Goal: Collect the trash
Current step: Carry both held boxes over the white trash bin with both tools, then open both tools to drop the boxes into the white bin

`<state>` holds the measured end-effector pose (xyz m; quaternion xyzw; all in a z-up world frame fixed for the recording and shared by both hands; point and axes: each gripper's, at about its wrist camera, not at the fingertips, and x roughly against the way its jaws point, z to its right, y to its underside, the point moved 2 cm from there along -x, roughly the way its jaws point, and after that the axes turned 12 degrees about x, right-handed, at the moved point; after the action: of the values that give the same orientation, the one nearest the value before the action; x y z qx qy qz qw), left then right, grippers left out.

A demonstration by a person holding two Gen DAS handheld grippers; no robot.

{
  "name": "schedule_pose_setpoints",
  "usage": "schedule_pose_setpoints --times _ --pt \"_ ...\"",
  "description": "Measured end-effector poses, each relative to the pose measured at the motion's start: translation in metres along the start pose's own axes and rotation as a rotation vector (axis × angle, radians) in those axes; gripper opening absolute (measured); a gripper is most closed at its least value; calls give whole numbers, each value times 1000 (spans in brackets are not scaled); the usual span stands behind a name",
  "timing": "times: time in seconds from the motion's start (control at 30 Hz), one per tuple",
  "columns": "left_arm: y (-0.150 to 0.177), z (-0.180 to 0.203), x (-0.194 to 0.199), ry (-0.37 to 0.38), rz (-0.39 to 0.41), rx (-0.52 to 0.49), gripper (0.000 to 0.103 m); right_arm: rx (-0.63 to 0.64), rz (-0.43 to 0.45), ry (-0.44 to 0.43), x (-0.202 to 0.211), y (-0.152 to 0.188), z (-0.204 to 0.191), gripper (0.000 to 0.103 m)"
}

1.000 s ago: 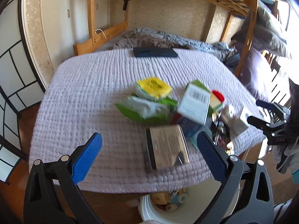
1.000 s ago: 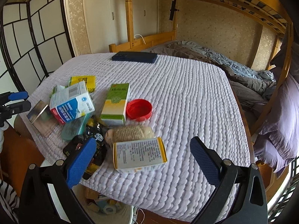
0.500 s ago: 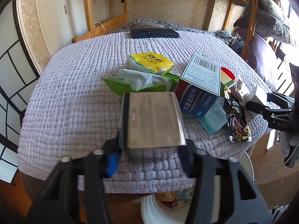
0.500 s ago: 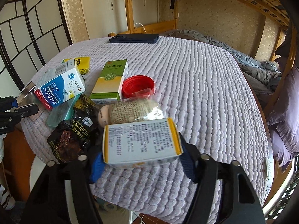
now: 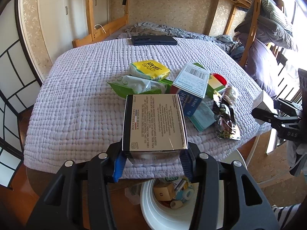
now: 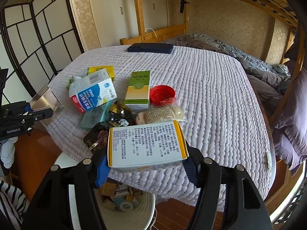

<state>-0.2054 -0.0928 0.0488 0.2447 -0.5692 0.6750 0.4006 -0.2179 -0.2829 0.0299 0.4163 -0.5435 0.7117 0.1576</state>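
My left gripper (image 5: 152,162) is shut on a silver and black cosmetics box (image 5: 154,122), lifted off the quilt near the table's front edge. My right gripper (image 6: 146,169) is shut on a white and yellow medicine box (image 6: 146,145), also lifted. A white trash bin (image 5: 153,209) with scraps inside stands on the floor just below both grippers; it also shows in the right wrist view (image 6: 134,210). On the quilt lie a blue and white box (image 6: 92,93), a green box (image 6: 138,90), a red lid (image 6: 162,94), dark snack wrappers (image 6: 111,124), a yellow packet (image 5: 151,69) and a green wipes pack (image 5: 138,85).
A round table with a lilac quilt (image 6: 211,95) holds the litter. A dark phone case (image 6: 150,48) lies at its far edge. A wooden bunk bed (image 5: 249,19) with grey bedding stands behind. A folding screen (image 6: 38,38) stands to the left. The floor is wood.
Both grippers closed from wide open onto their boxes and lifted them back toward the table's front edge, over the bin.
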Motion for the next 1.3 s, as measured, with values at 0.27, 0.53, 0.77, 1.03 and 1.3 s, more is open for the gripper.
schedule_pose_setpoints --times 0.27,0.53,0.77,1.03,1.3 --pt "13 15 11 16 -39 -41 50 26 -38 -64 10 7 -35 63" --pt "36 30 15 32 -97 -97 50 39 -84 -104 13 23 -54 63" --pt "56 41 15 59 -151 -136 50 20 -113 -120 17 38 -64 63" --pt "75 48 8 68 -204 -155 50 8 -147 -129 12 51 -70 63" --pt "91 46 -7 44 -263 -154 50 14 -186 -126 -3 64 -78 63"
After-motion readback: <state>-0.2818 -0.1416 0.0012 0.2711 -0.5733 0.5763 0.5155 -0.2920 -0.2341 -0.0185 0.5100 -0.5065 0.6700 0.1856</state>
